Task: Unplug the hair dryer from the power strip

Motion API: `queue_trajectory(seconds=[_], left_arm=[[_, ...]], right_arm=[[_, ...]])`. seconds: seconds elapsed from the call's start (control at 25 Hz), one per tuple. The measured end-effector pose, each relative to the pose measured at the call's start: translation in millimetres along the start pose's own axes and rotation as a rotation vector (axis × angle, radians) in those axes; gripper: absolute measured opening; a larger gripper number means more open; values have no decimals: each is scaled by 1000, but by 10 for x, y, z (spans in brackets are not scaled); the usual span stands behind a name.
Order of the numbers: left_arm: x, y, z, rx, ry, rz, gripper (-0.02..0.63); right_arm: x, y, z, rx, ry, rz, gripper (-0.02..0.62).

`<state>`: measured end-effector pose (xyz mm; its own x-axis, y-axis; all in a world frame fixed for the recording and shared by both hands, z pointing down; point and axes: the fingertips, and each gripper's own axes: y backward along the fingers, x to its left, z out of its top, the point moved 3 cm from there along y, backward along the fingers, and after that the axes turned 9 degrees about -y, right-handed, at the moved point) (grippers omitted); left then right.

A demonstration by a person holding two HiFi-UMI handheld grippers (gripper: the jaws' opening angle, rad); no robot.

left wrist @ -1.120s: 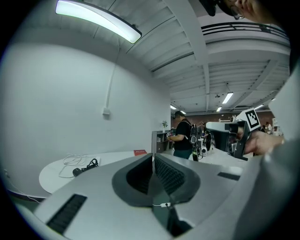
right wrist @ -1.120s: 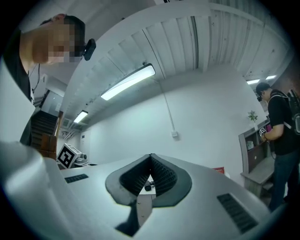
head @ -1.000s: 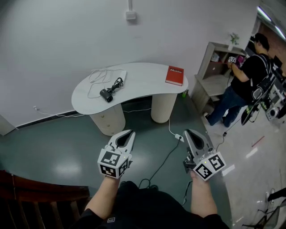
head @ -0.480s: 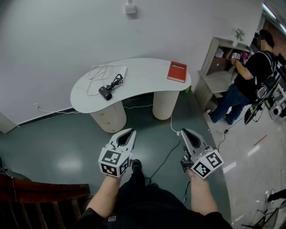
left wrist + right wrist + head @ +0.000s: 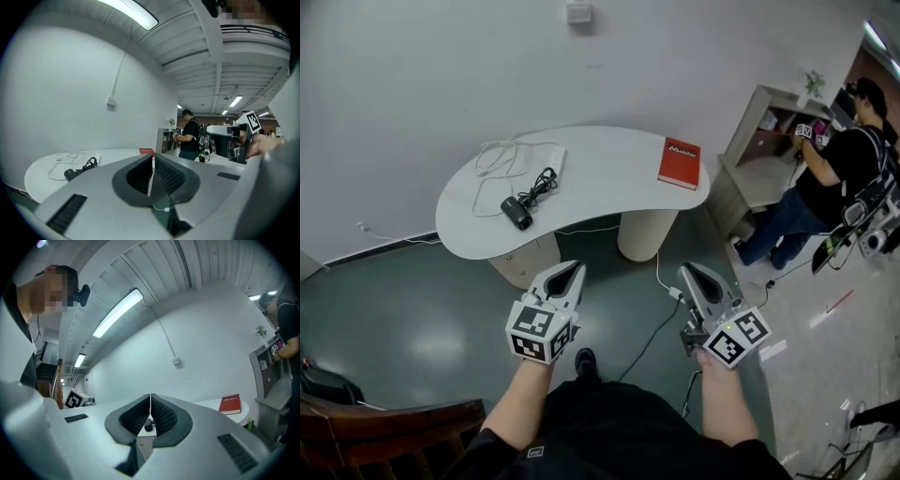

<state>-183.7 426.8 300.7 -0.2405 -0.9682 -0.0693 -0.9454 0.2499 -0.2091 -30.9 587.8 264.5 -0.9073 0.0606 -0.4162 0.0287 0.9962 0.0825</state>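
Note:
A small black hair dryer point(image 5: 517, 212) lies on the left part of the white curved table point(image 5: 609, 183), its black cord point(image 5: 545, 179) bunched beside it. Behind it lie a flat white power strip point(image 5: 551, 156) and loops of white cable point(image 5: 497, 161). Both grippers hover over the floor, short of the table. My left gripper point(image 5: 567, 274) is shut and empty; in the left gripper view the hair dryer point(image 5: 71, 174) sits low left of the left gripper point(image 5: 152, 158). My right gripper point(image 5: 687, 273) is shut too, as the right gripper view point(image 5: 150, 397) also shows.
A red book point(image 5: 679, 162) lies on the table's right end. A white plug block with a black cord point(image 5: 675, 294) lies on the floor under my right gripper. A person point(image 5: 839, 164) stands at a shelf point(image 5: 759, 150) on the right. A wooden rail point(image 5: 384, 422) is at lower left.
Both grippers have moved forward toward the table, which now looks nearer and larger. Their jaws stay closed. My foot has come into view below.

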Motion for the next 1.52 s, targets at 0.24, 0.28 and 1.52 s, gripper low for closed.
queue_trajectory(seconds=[0.24, 0.28, 1.52], left_arm=[[741, -324, 37, -6, 4, 5, 26], [861, -348, 43, -8, 3, 9, 26], [2757, -2073, 52, 98, 83, 391, 26]], right_arm=[[-163, -856, -13, 31, -5, 13, 35], [-176, -990, -25, 36, -8, 17, 35], [-2082, -3704, 60, 290, -121, 364, 35]])
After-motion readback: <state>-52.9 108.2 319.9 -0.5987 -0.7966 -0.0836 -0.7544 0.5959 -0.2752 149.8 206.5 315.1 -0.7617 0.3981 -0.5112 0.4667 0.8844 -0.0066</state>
